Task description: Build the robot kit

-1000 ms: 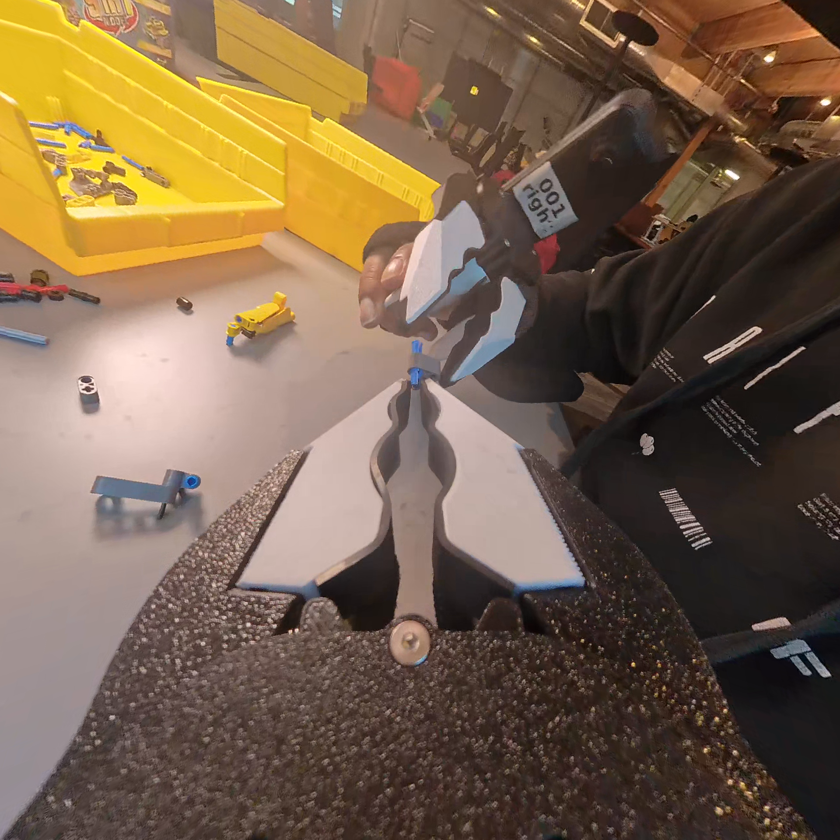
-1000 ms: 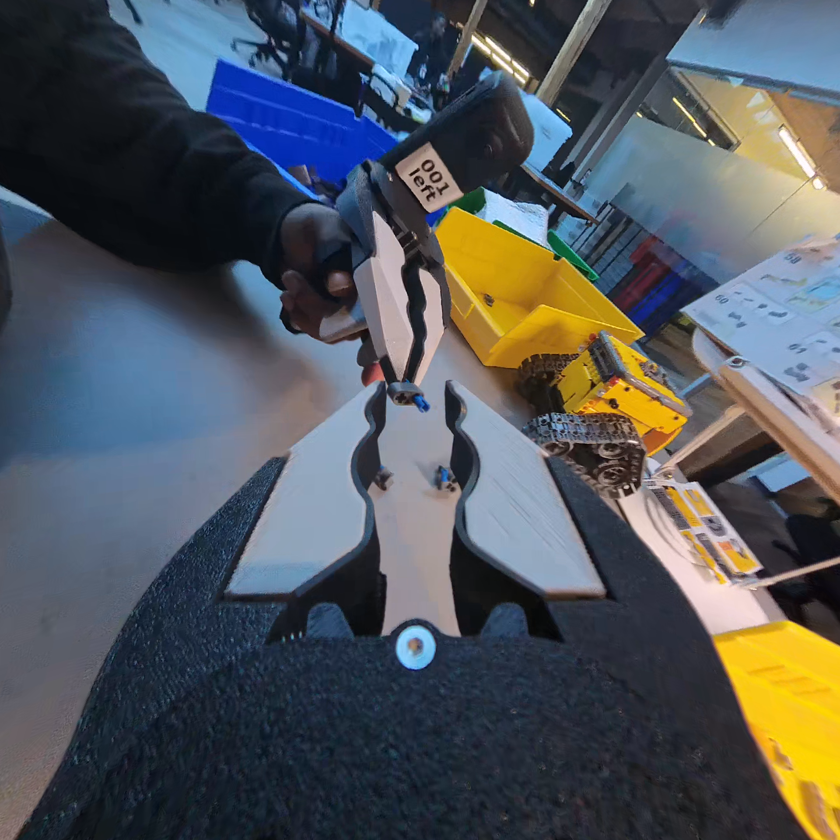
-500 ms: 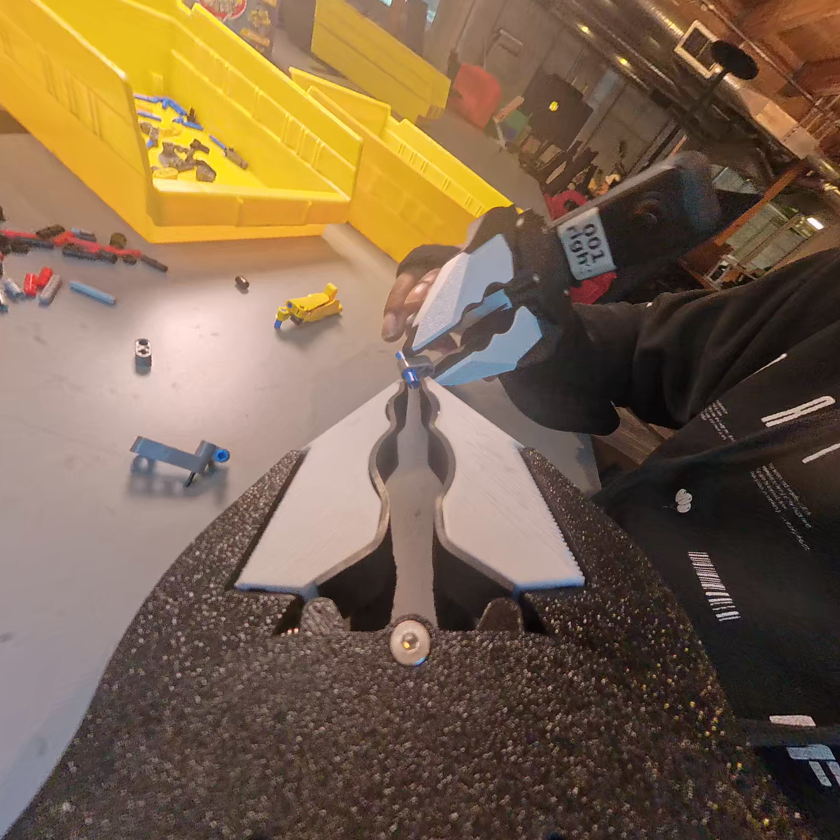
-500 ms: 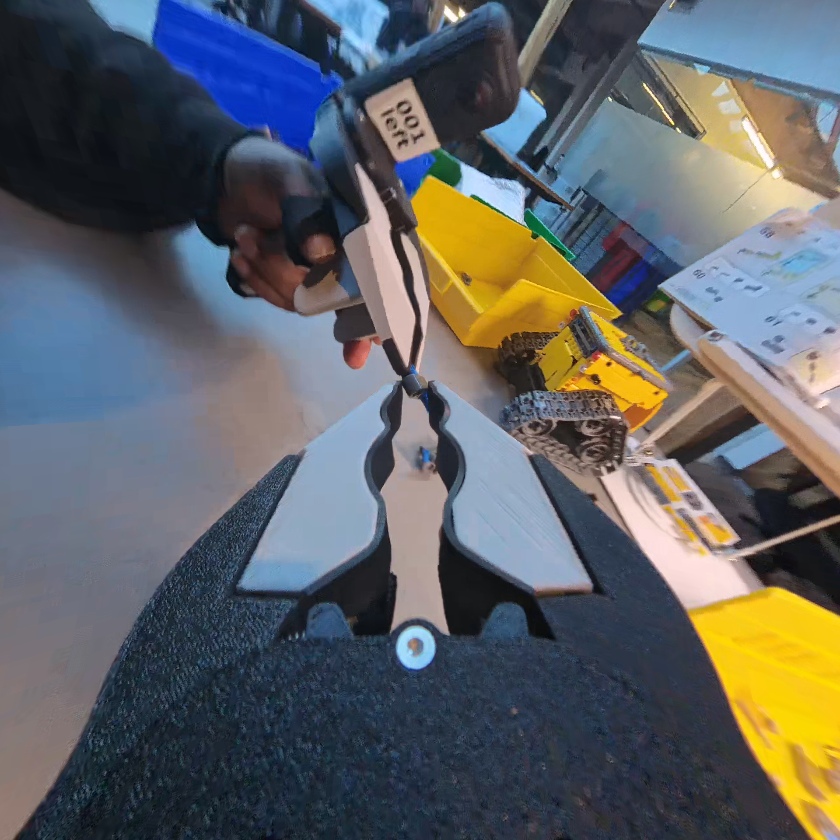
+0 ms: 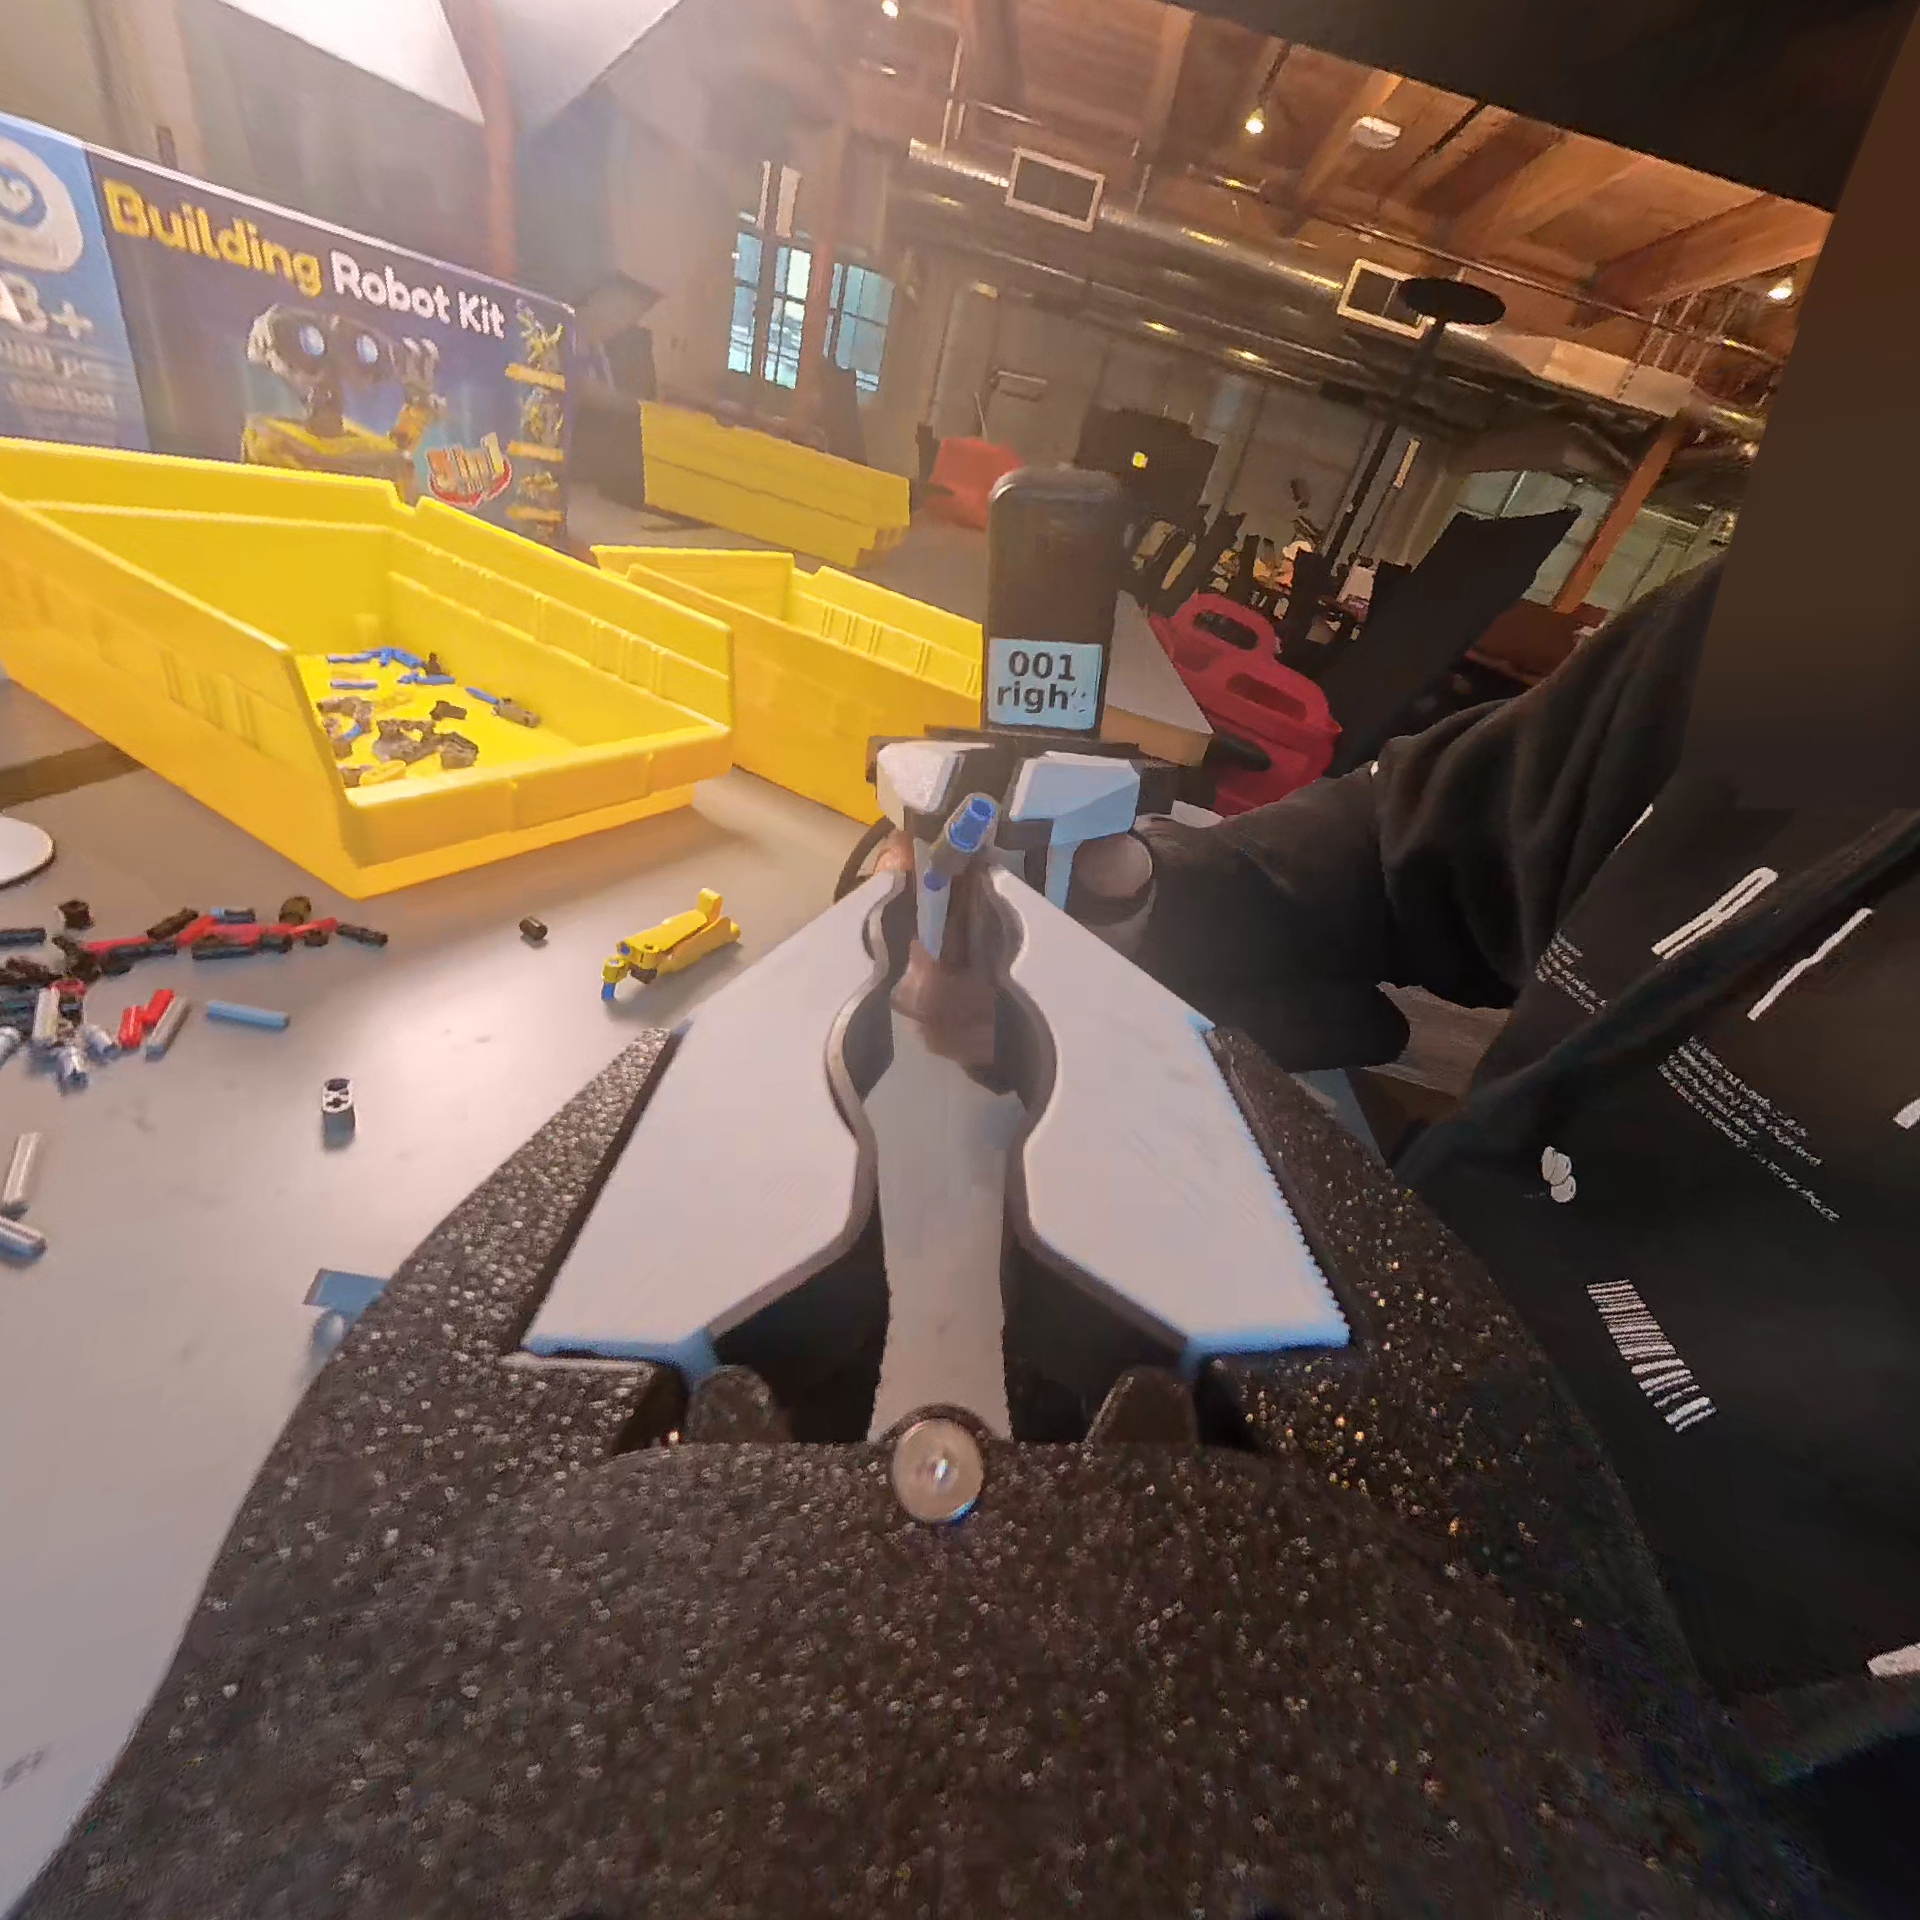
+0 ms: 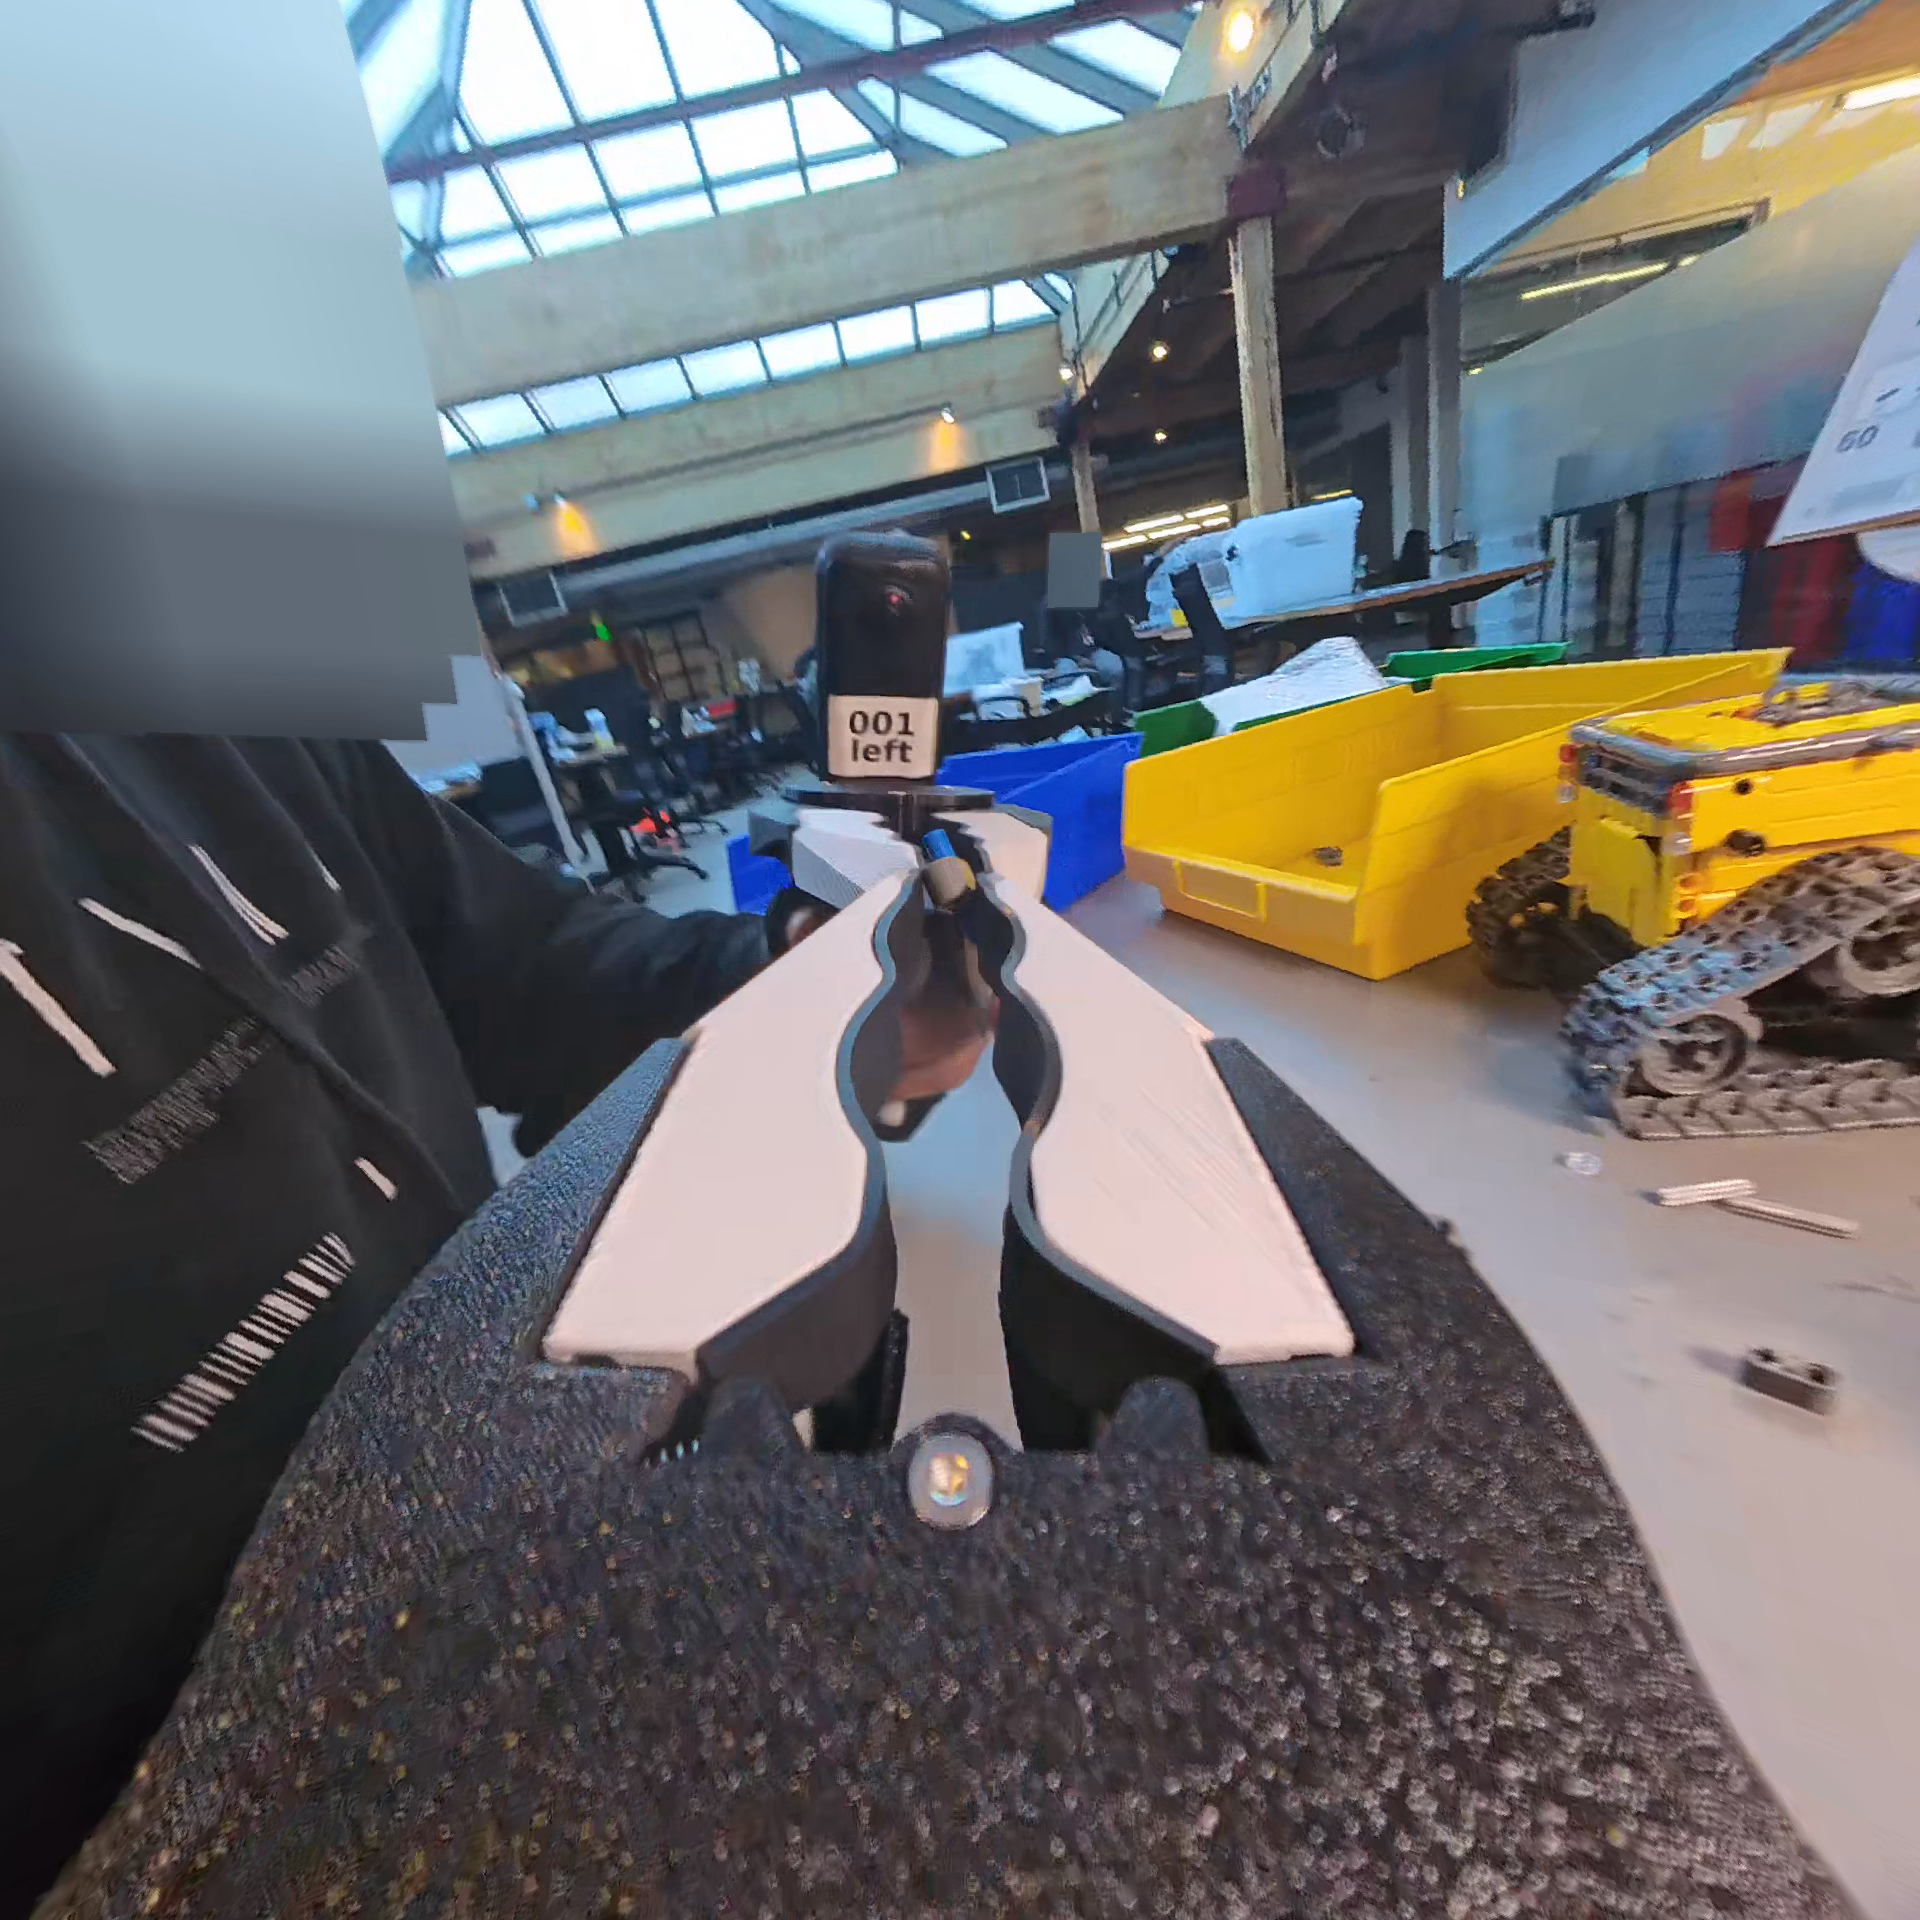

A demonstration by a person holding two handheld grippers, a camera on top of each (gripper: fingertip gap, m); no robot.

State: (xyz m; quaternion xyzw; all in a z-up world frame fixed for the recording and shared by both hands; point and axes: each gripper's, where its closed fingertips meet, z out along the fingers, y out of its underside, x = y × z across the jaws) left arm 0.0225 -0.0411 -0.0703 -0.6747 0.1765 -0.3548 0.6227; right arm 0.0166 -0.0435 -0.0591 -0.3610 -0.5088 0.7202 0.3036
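Observation:
A small grey piece with a blue pin (image 5: 951,862) is pinched where the two grippers meet tip to tip, lifted above the grey table (image 5: 436,1091). My left gripper (image 5: 943,885) is shut on its grey end. My right gripper (image 6: 945,883) is shut on the same piece (image 6: 943,871) from the opposite side. In the left wrist view the right gripper (image 5: 982,800) faces the camera head on. In the right wrist view the left gripper (image 6: 925,836) does the same. A hand (image 6: 935,1039) shows behind the fingers.
A yellow bin (image 5: 582,790) with small parts, a second yellow bin (image 5: 831,644) and a printed kit box (image 5: 312,312) stand at the back left. Loose pins (image 5: 156,966) and a small yellow assembly (image 5: 675,940) lie on the table. A yellow tracked model (image 6: 1714,914), a yellow bin (image 6: 1351,831) and a blue bin (image 6: 1060,810) stand on the right. The grippers are tip to tip, or close to it. The small yellow assembly (image 5: 675,940) is about equally far from each gripper, around 20 cm.
Both grippers have risen and levelled to face each other tip to tip. The right gripper, open a second ago, has closed on the pin end of the piece that the left holds.

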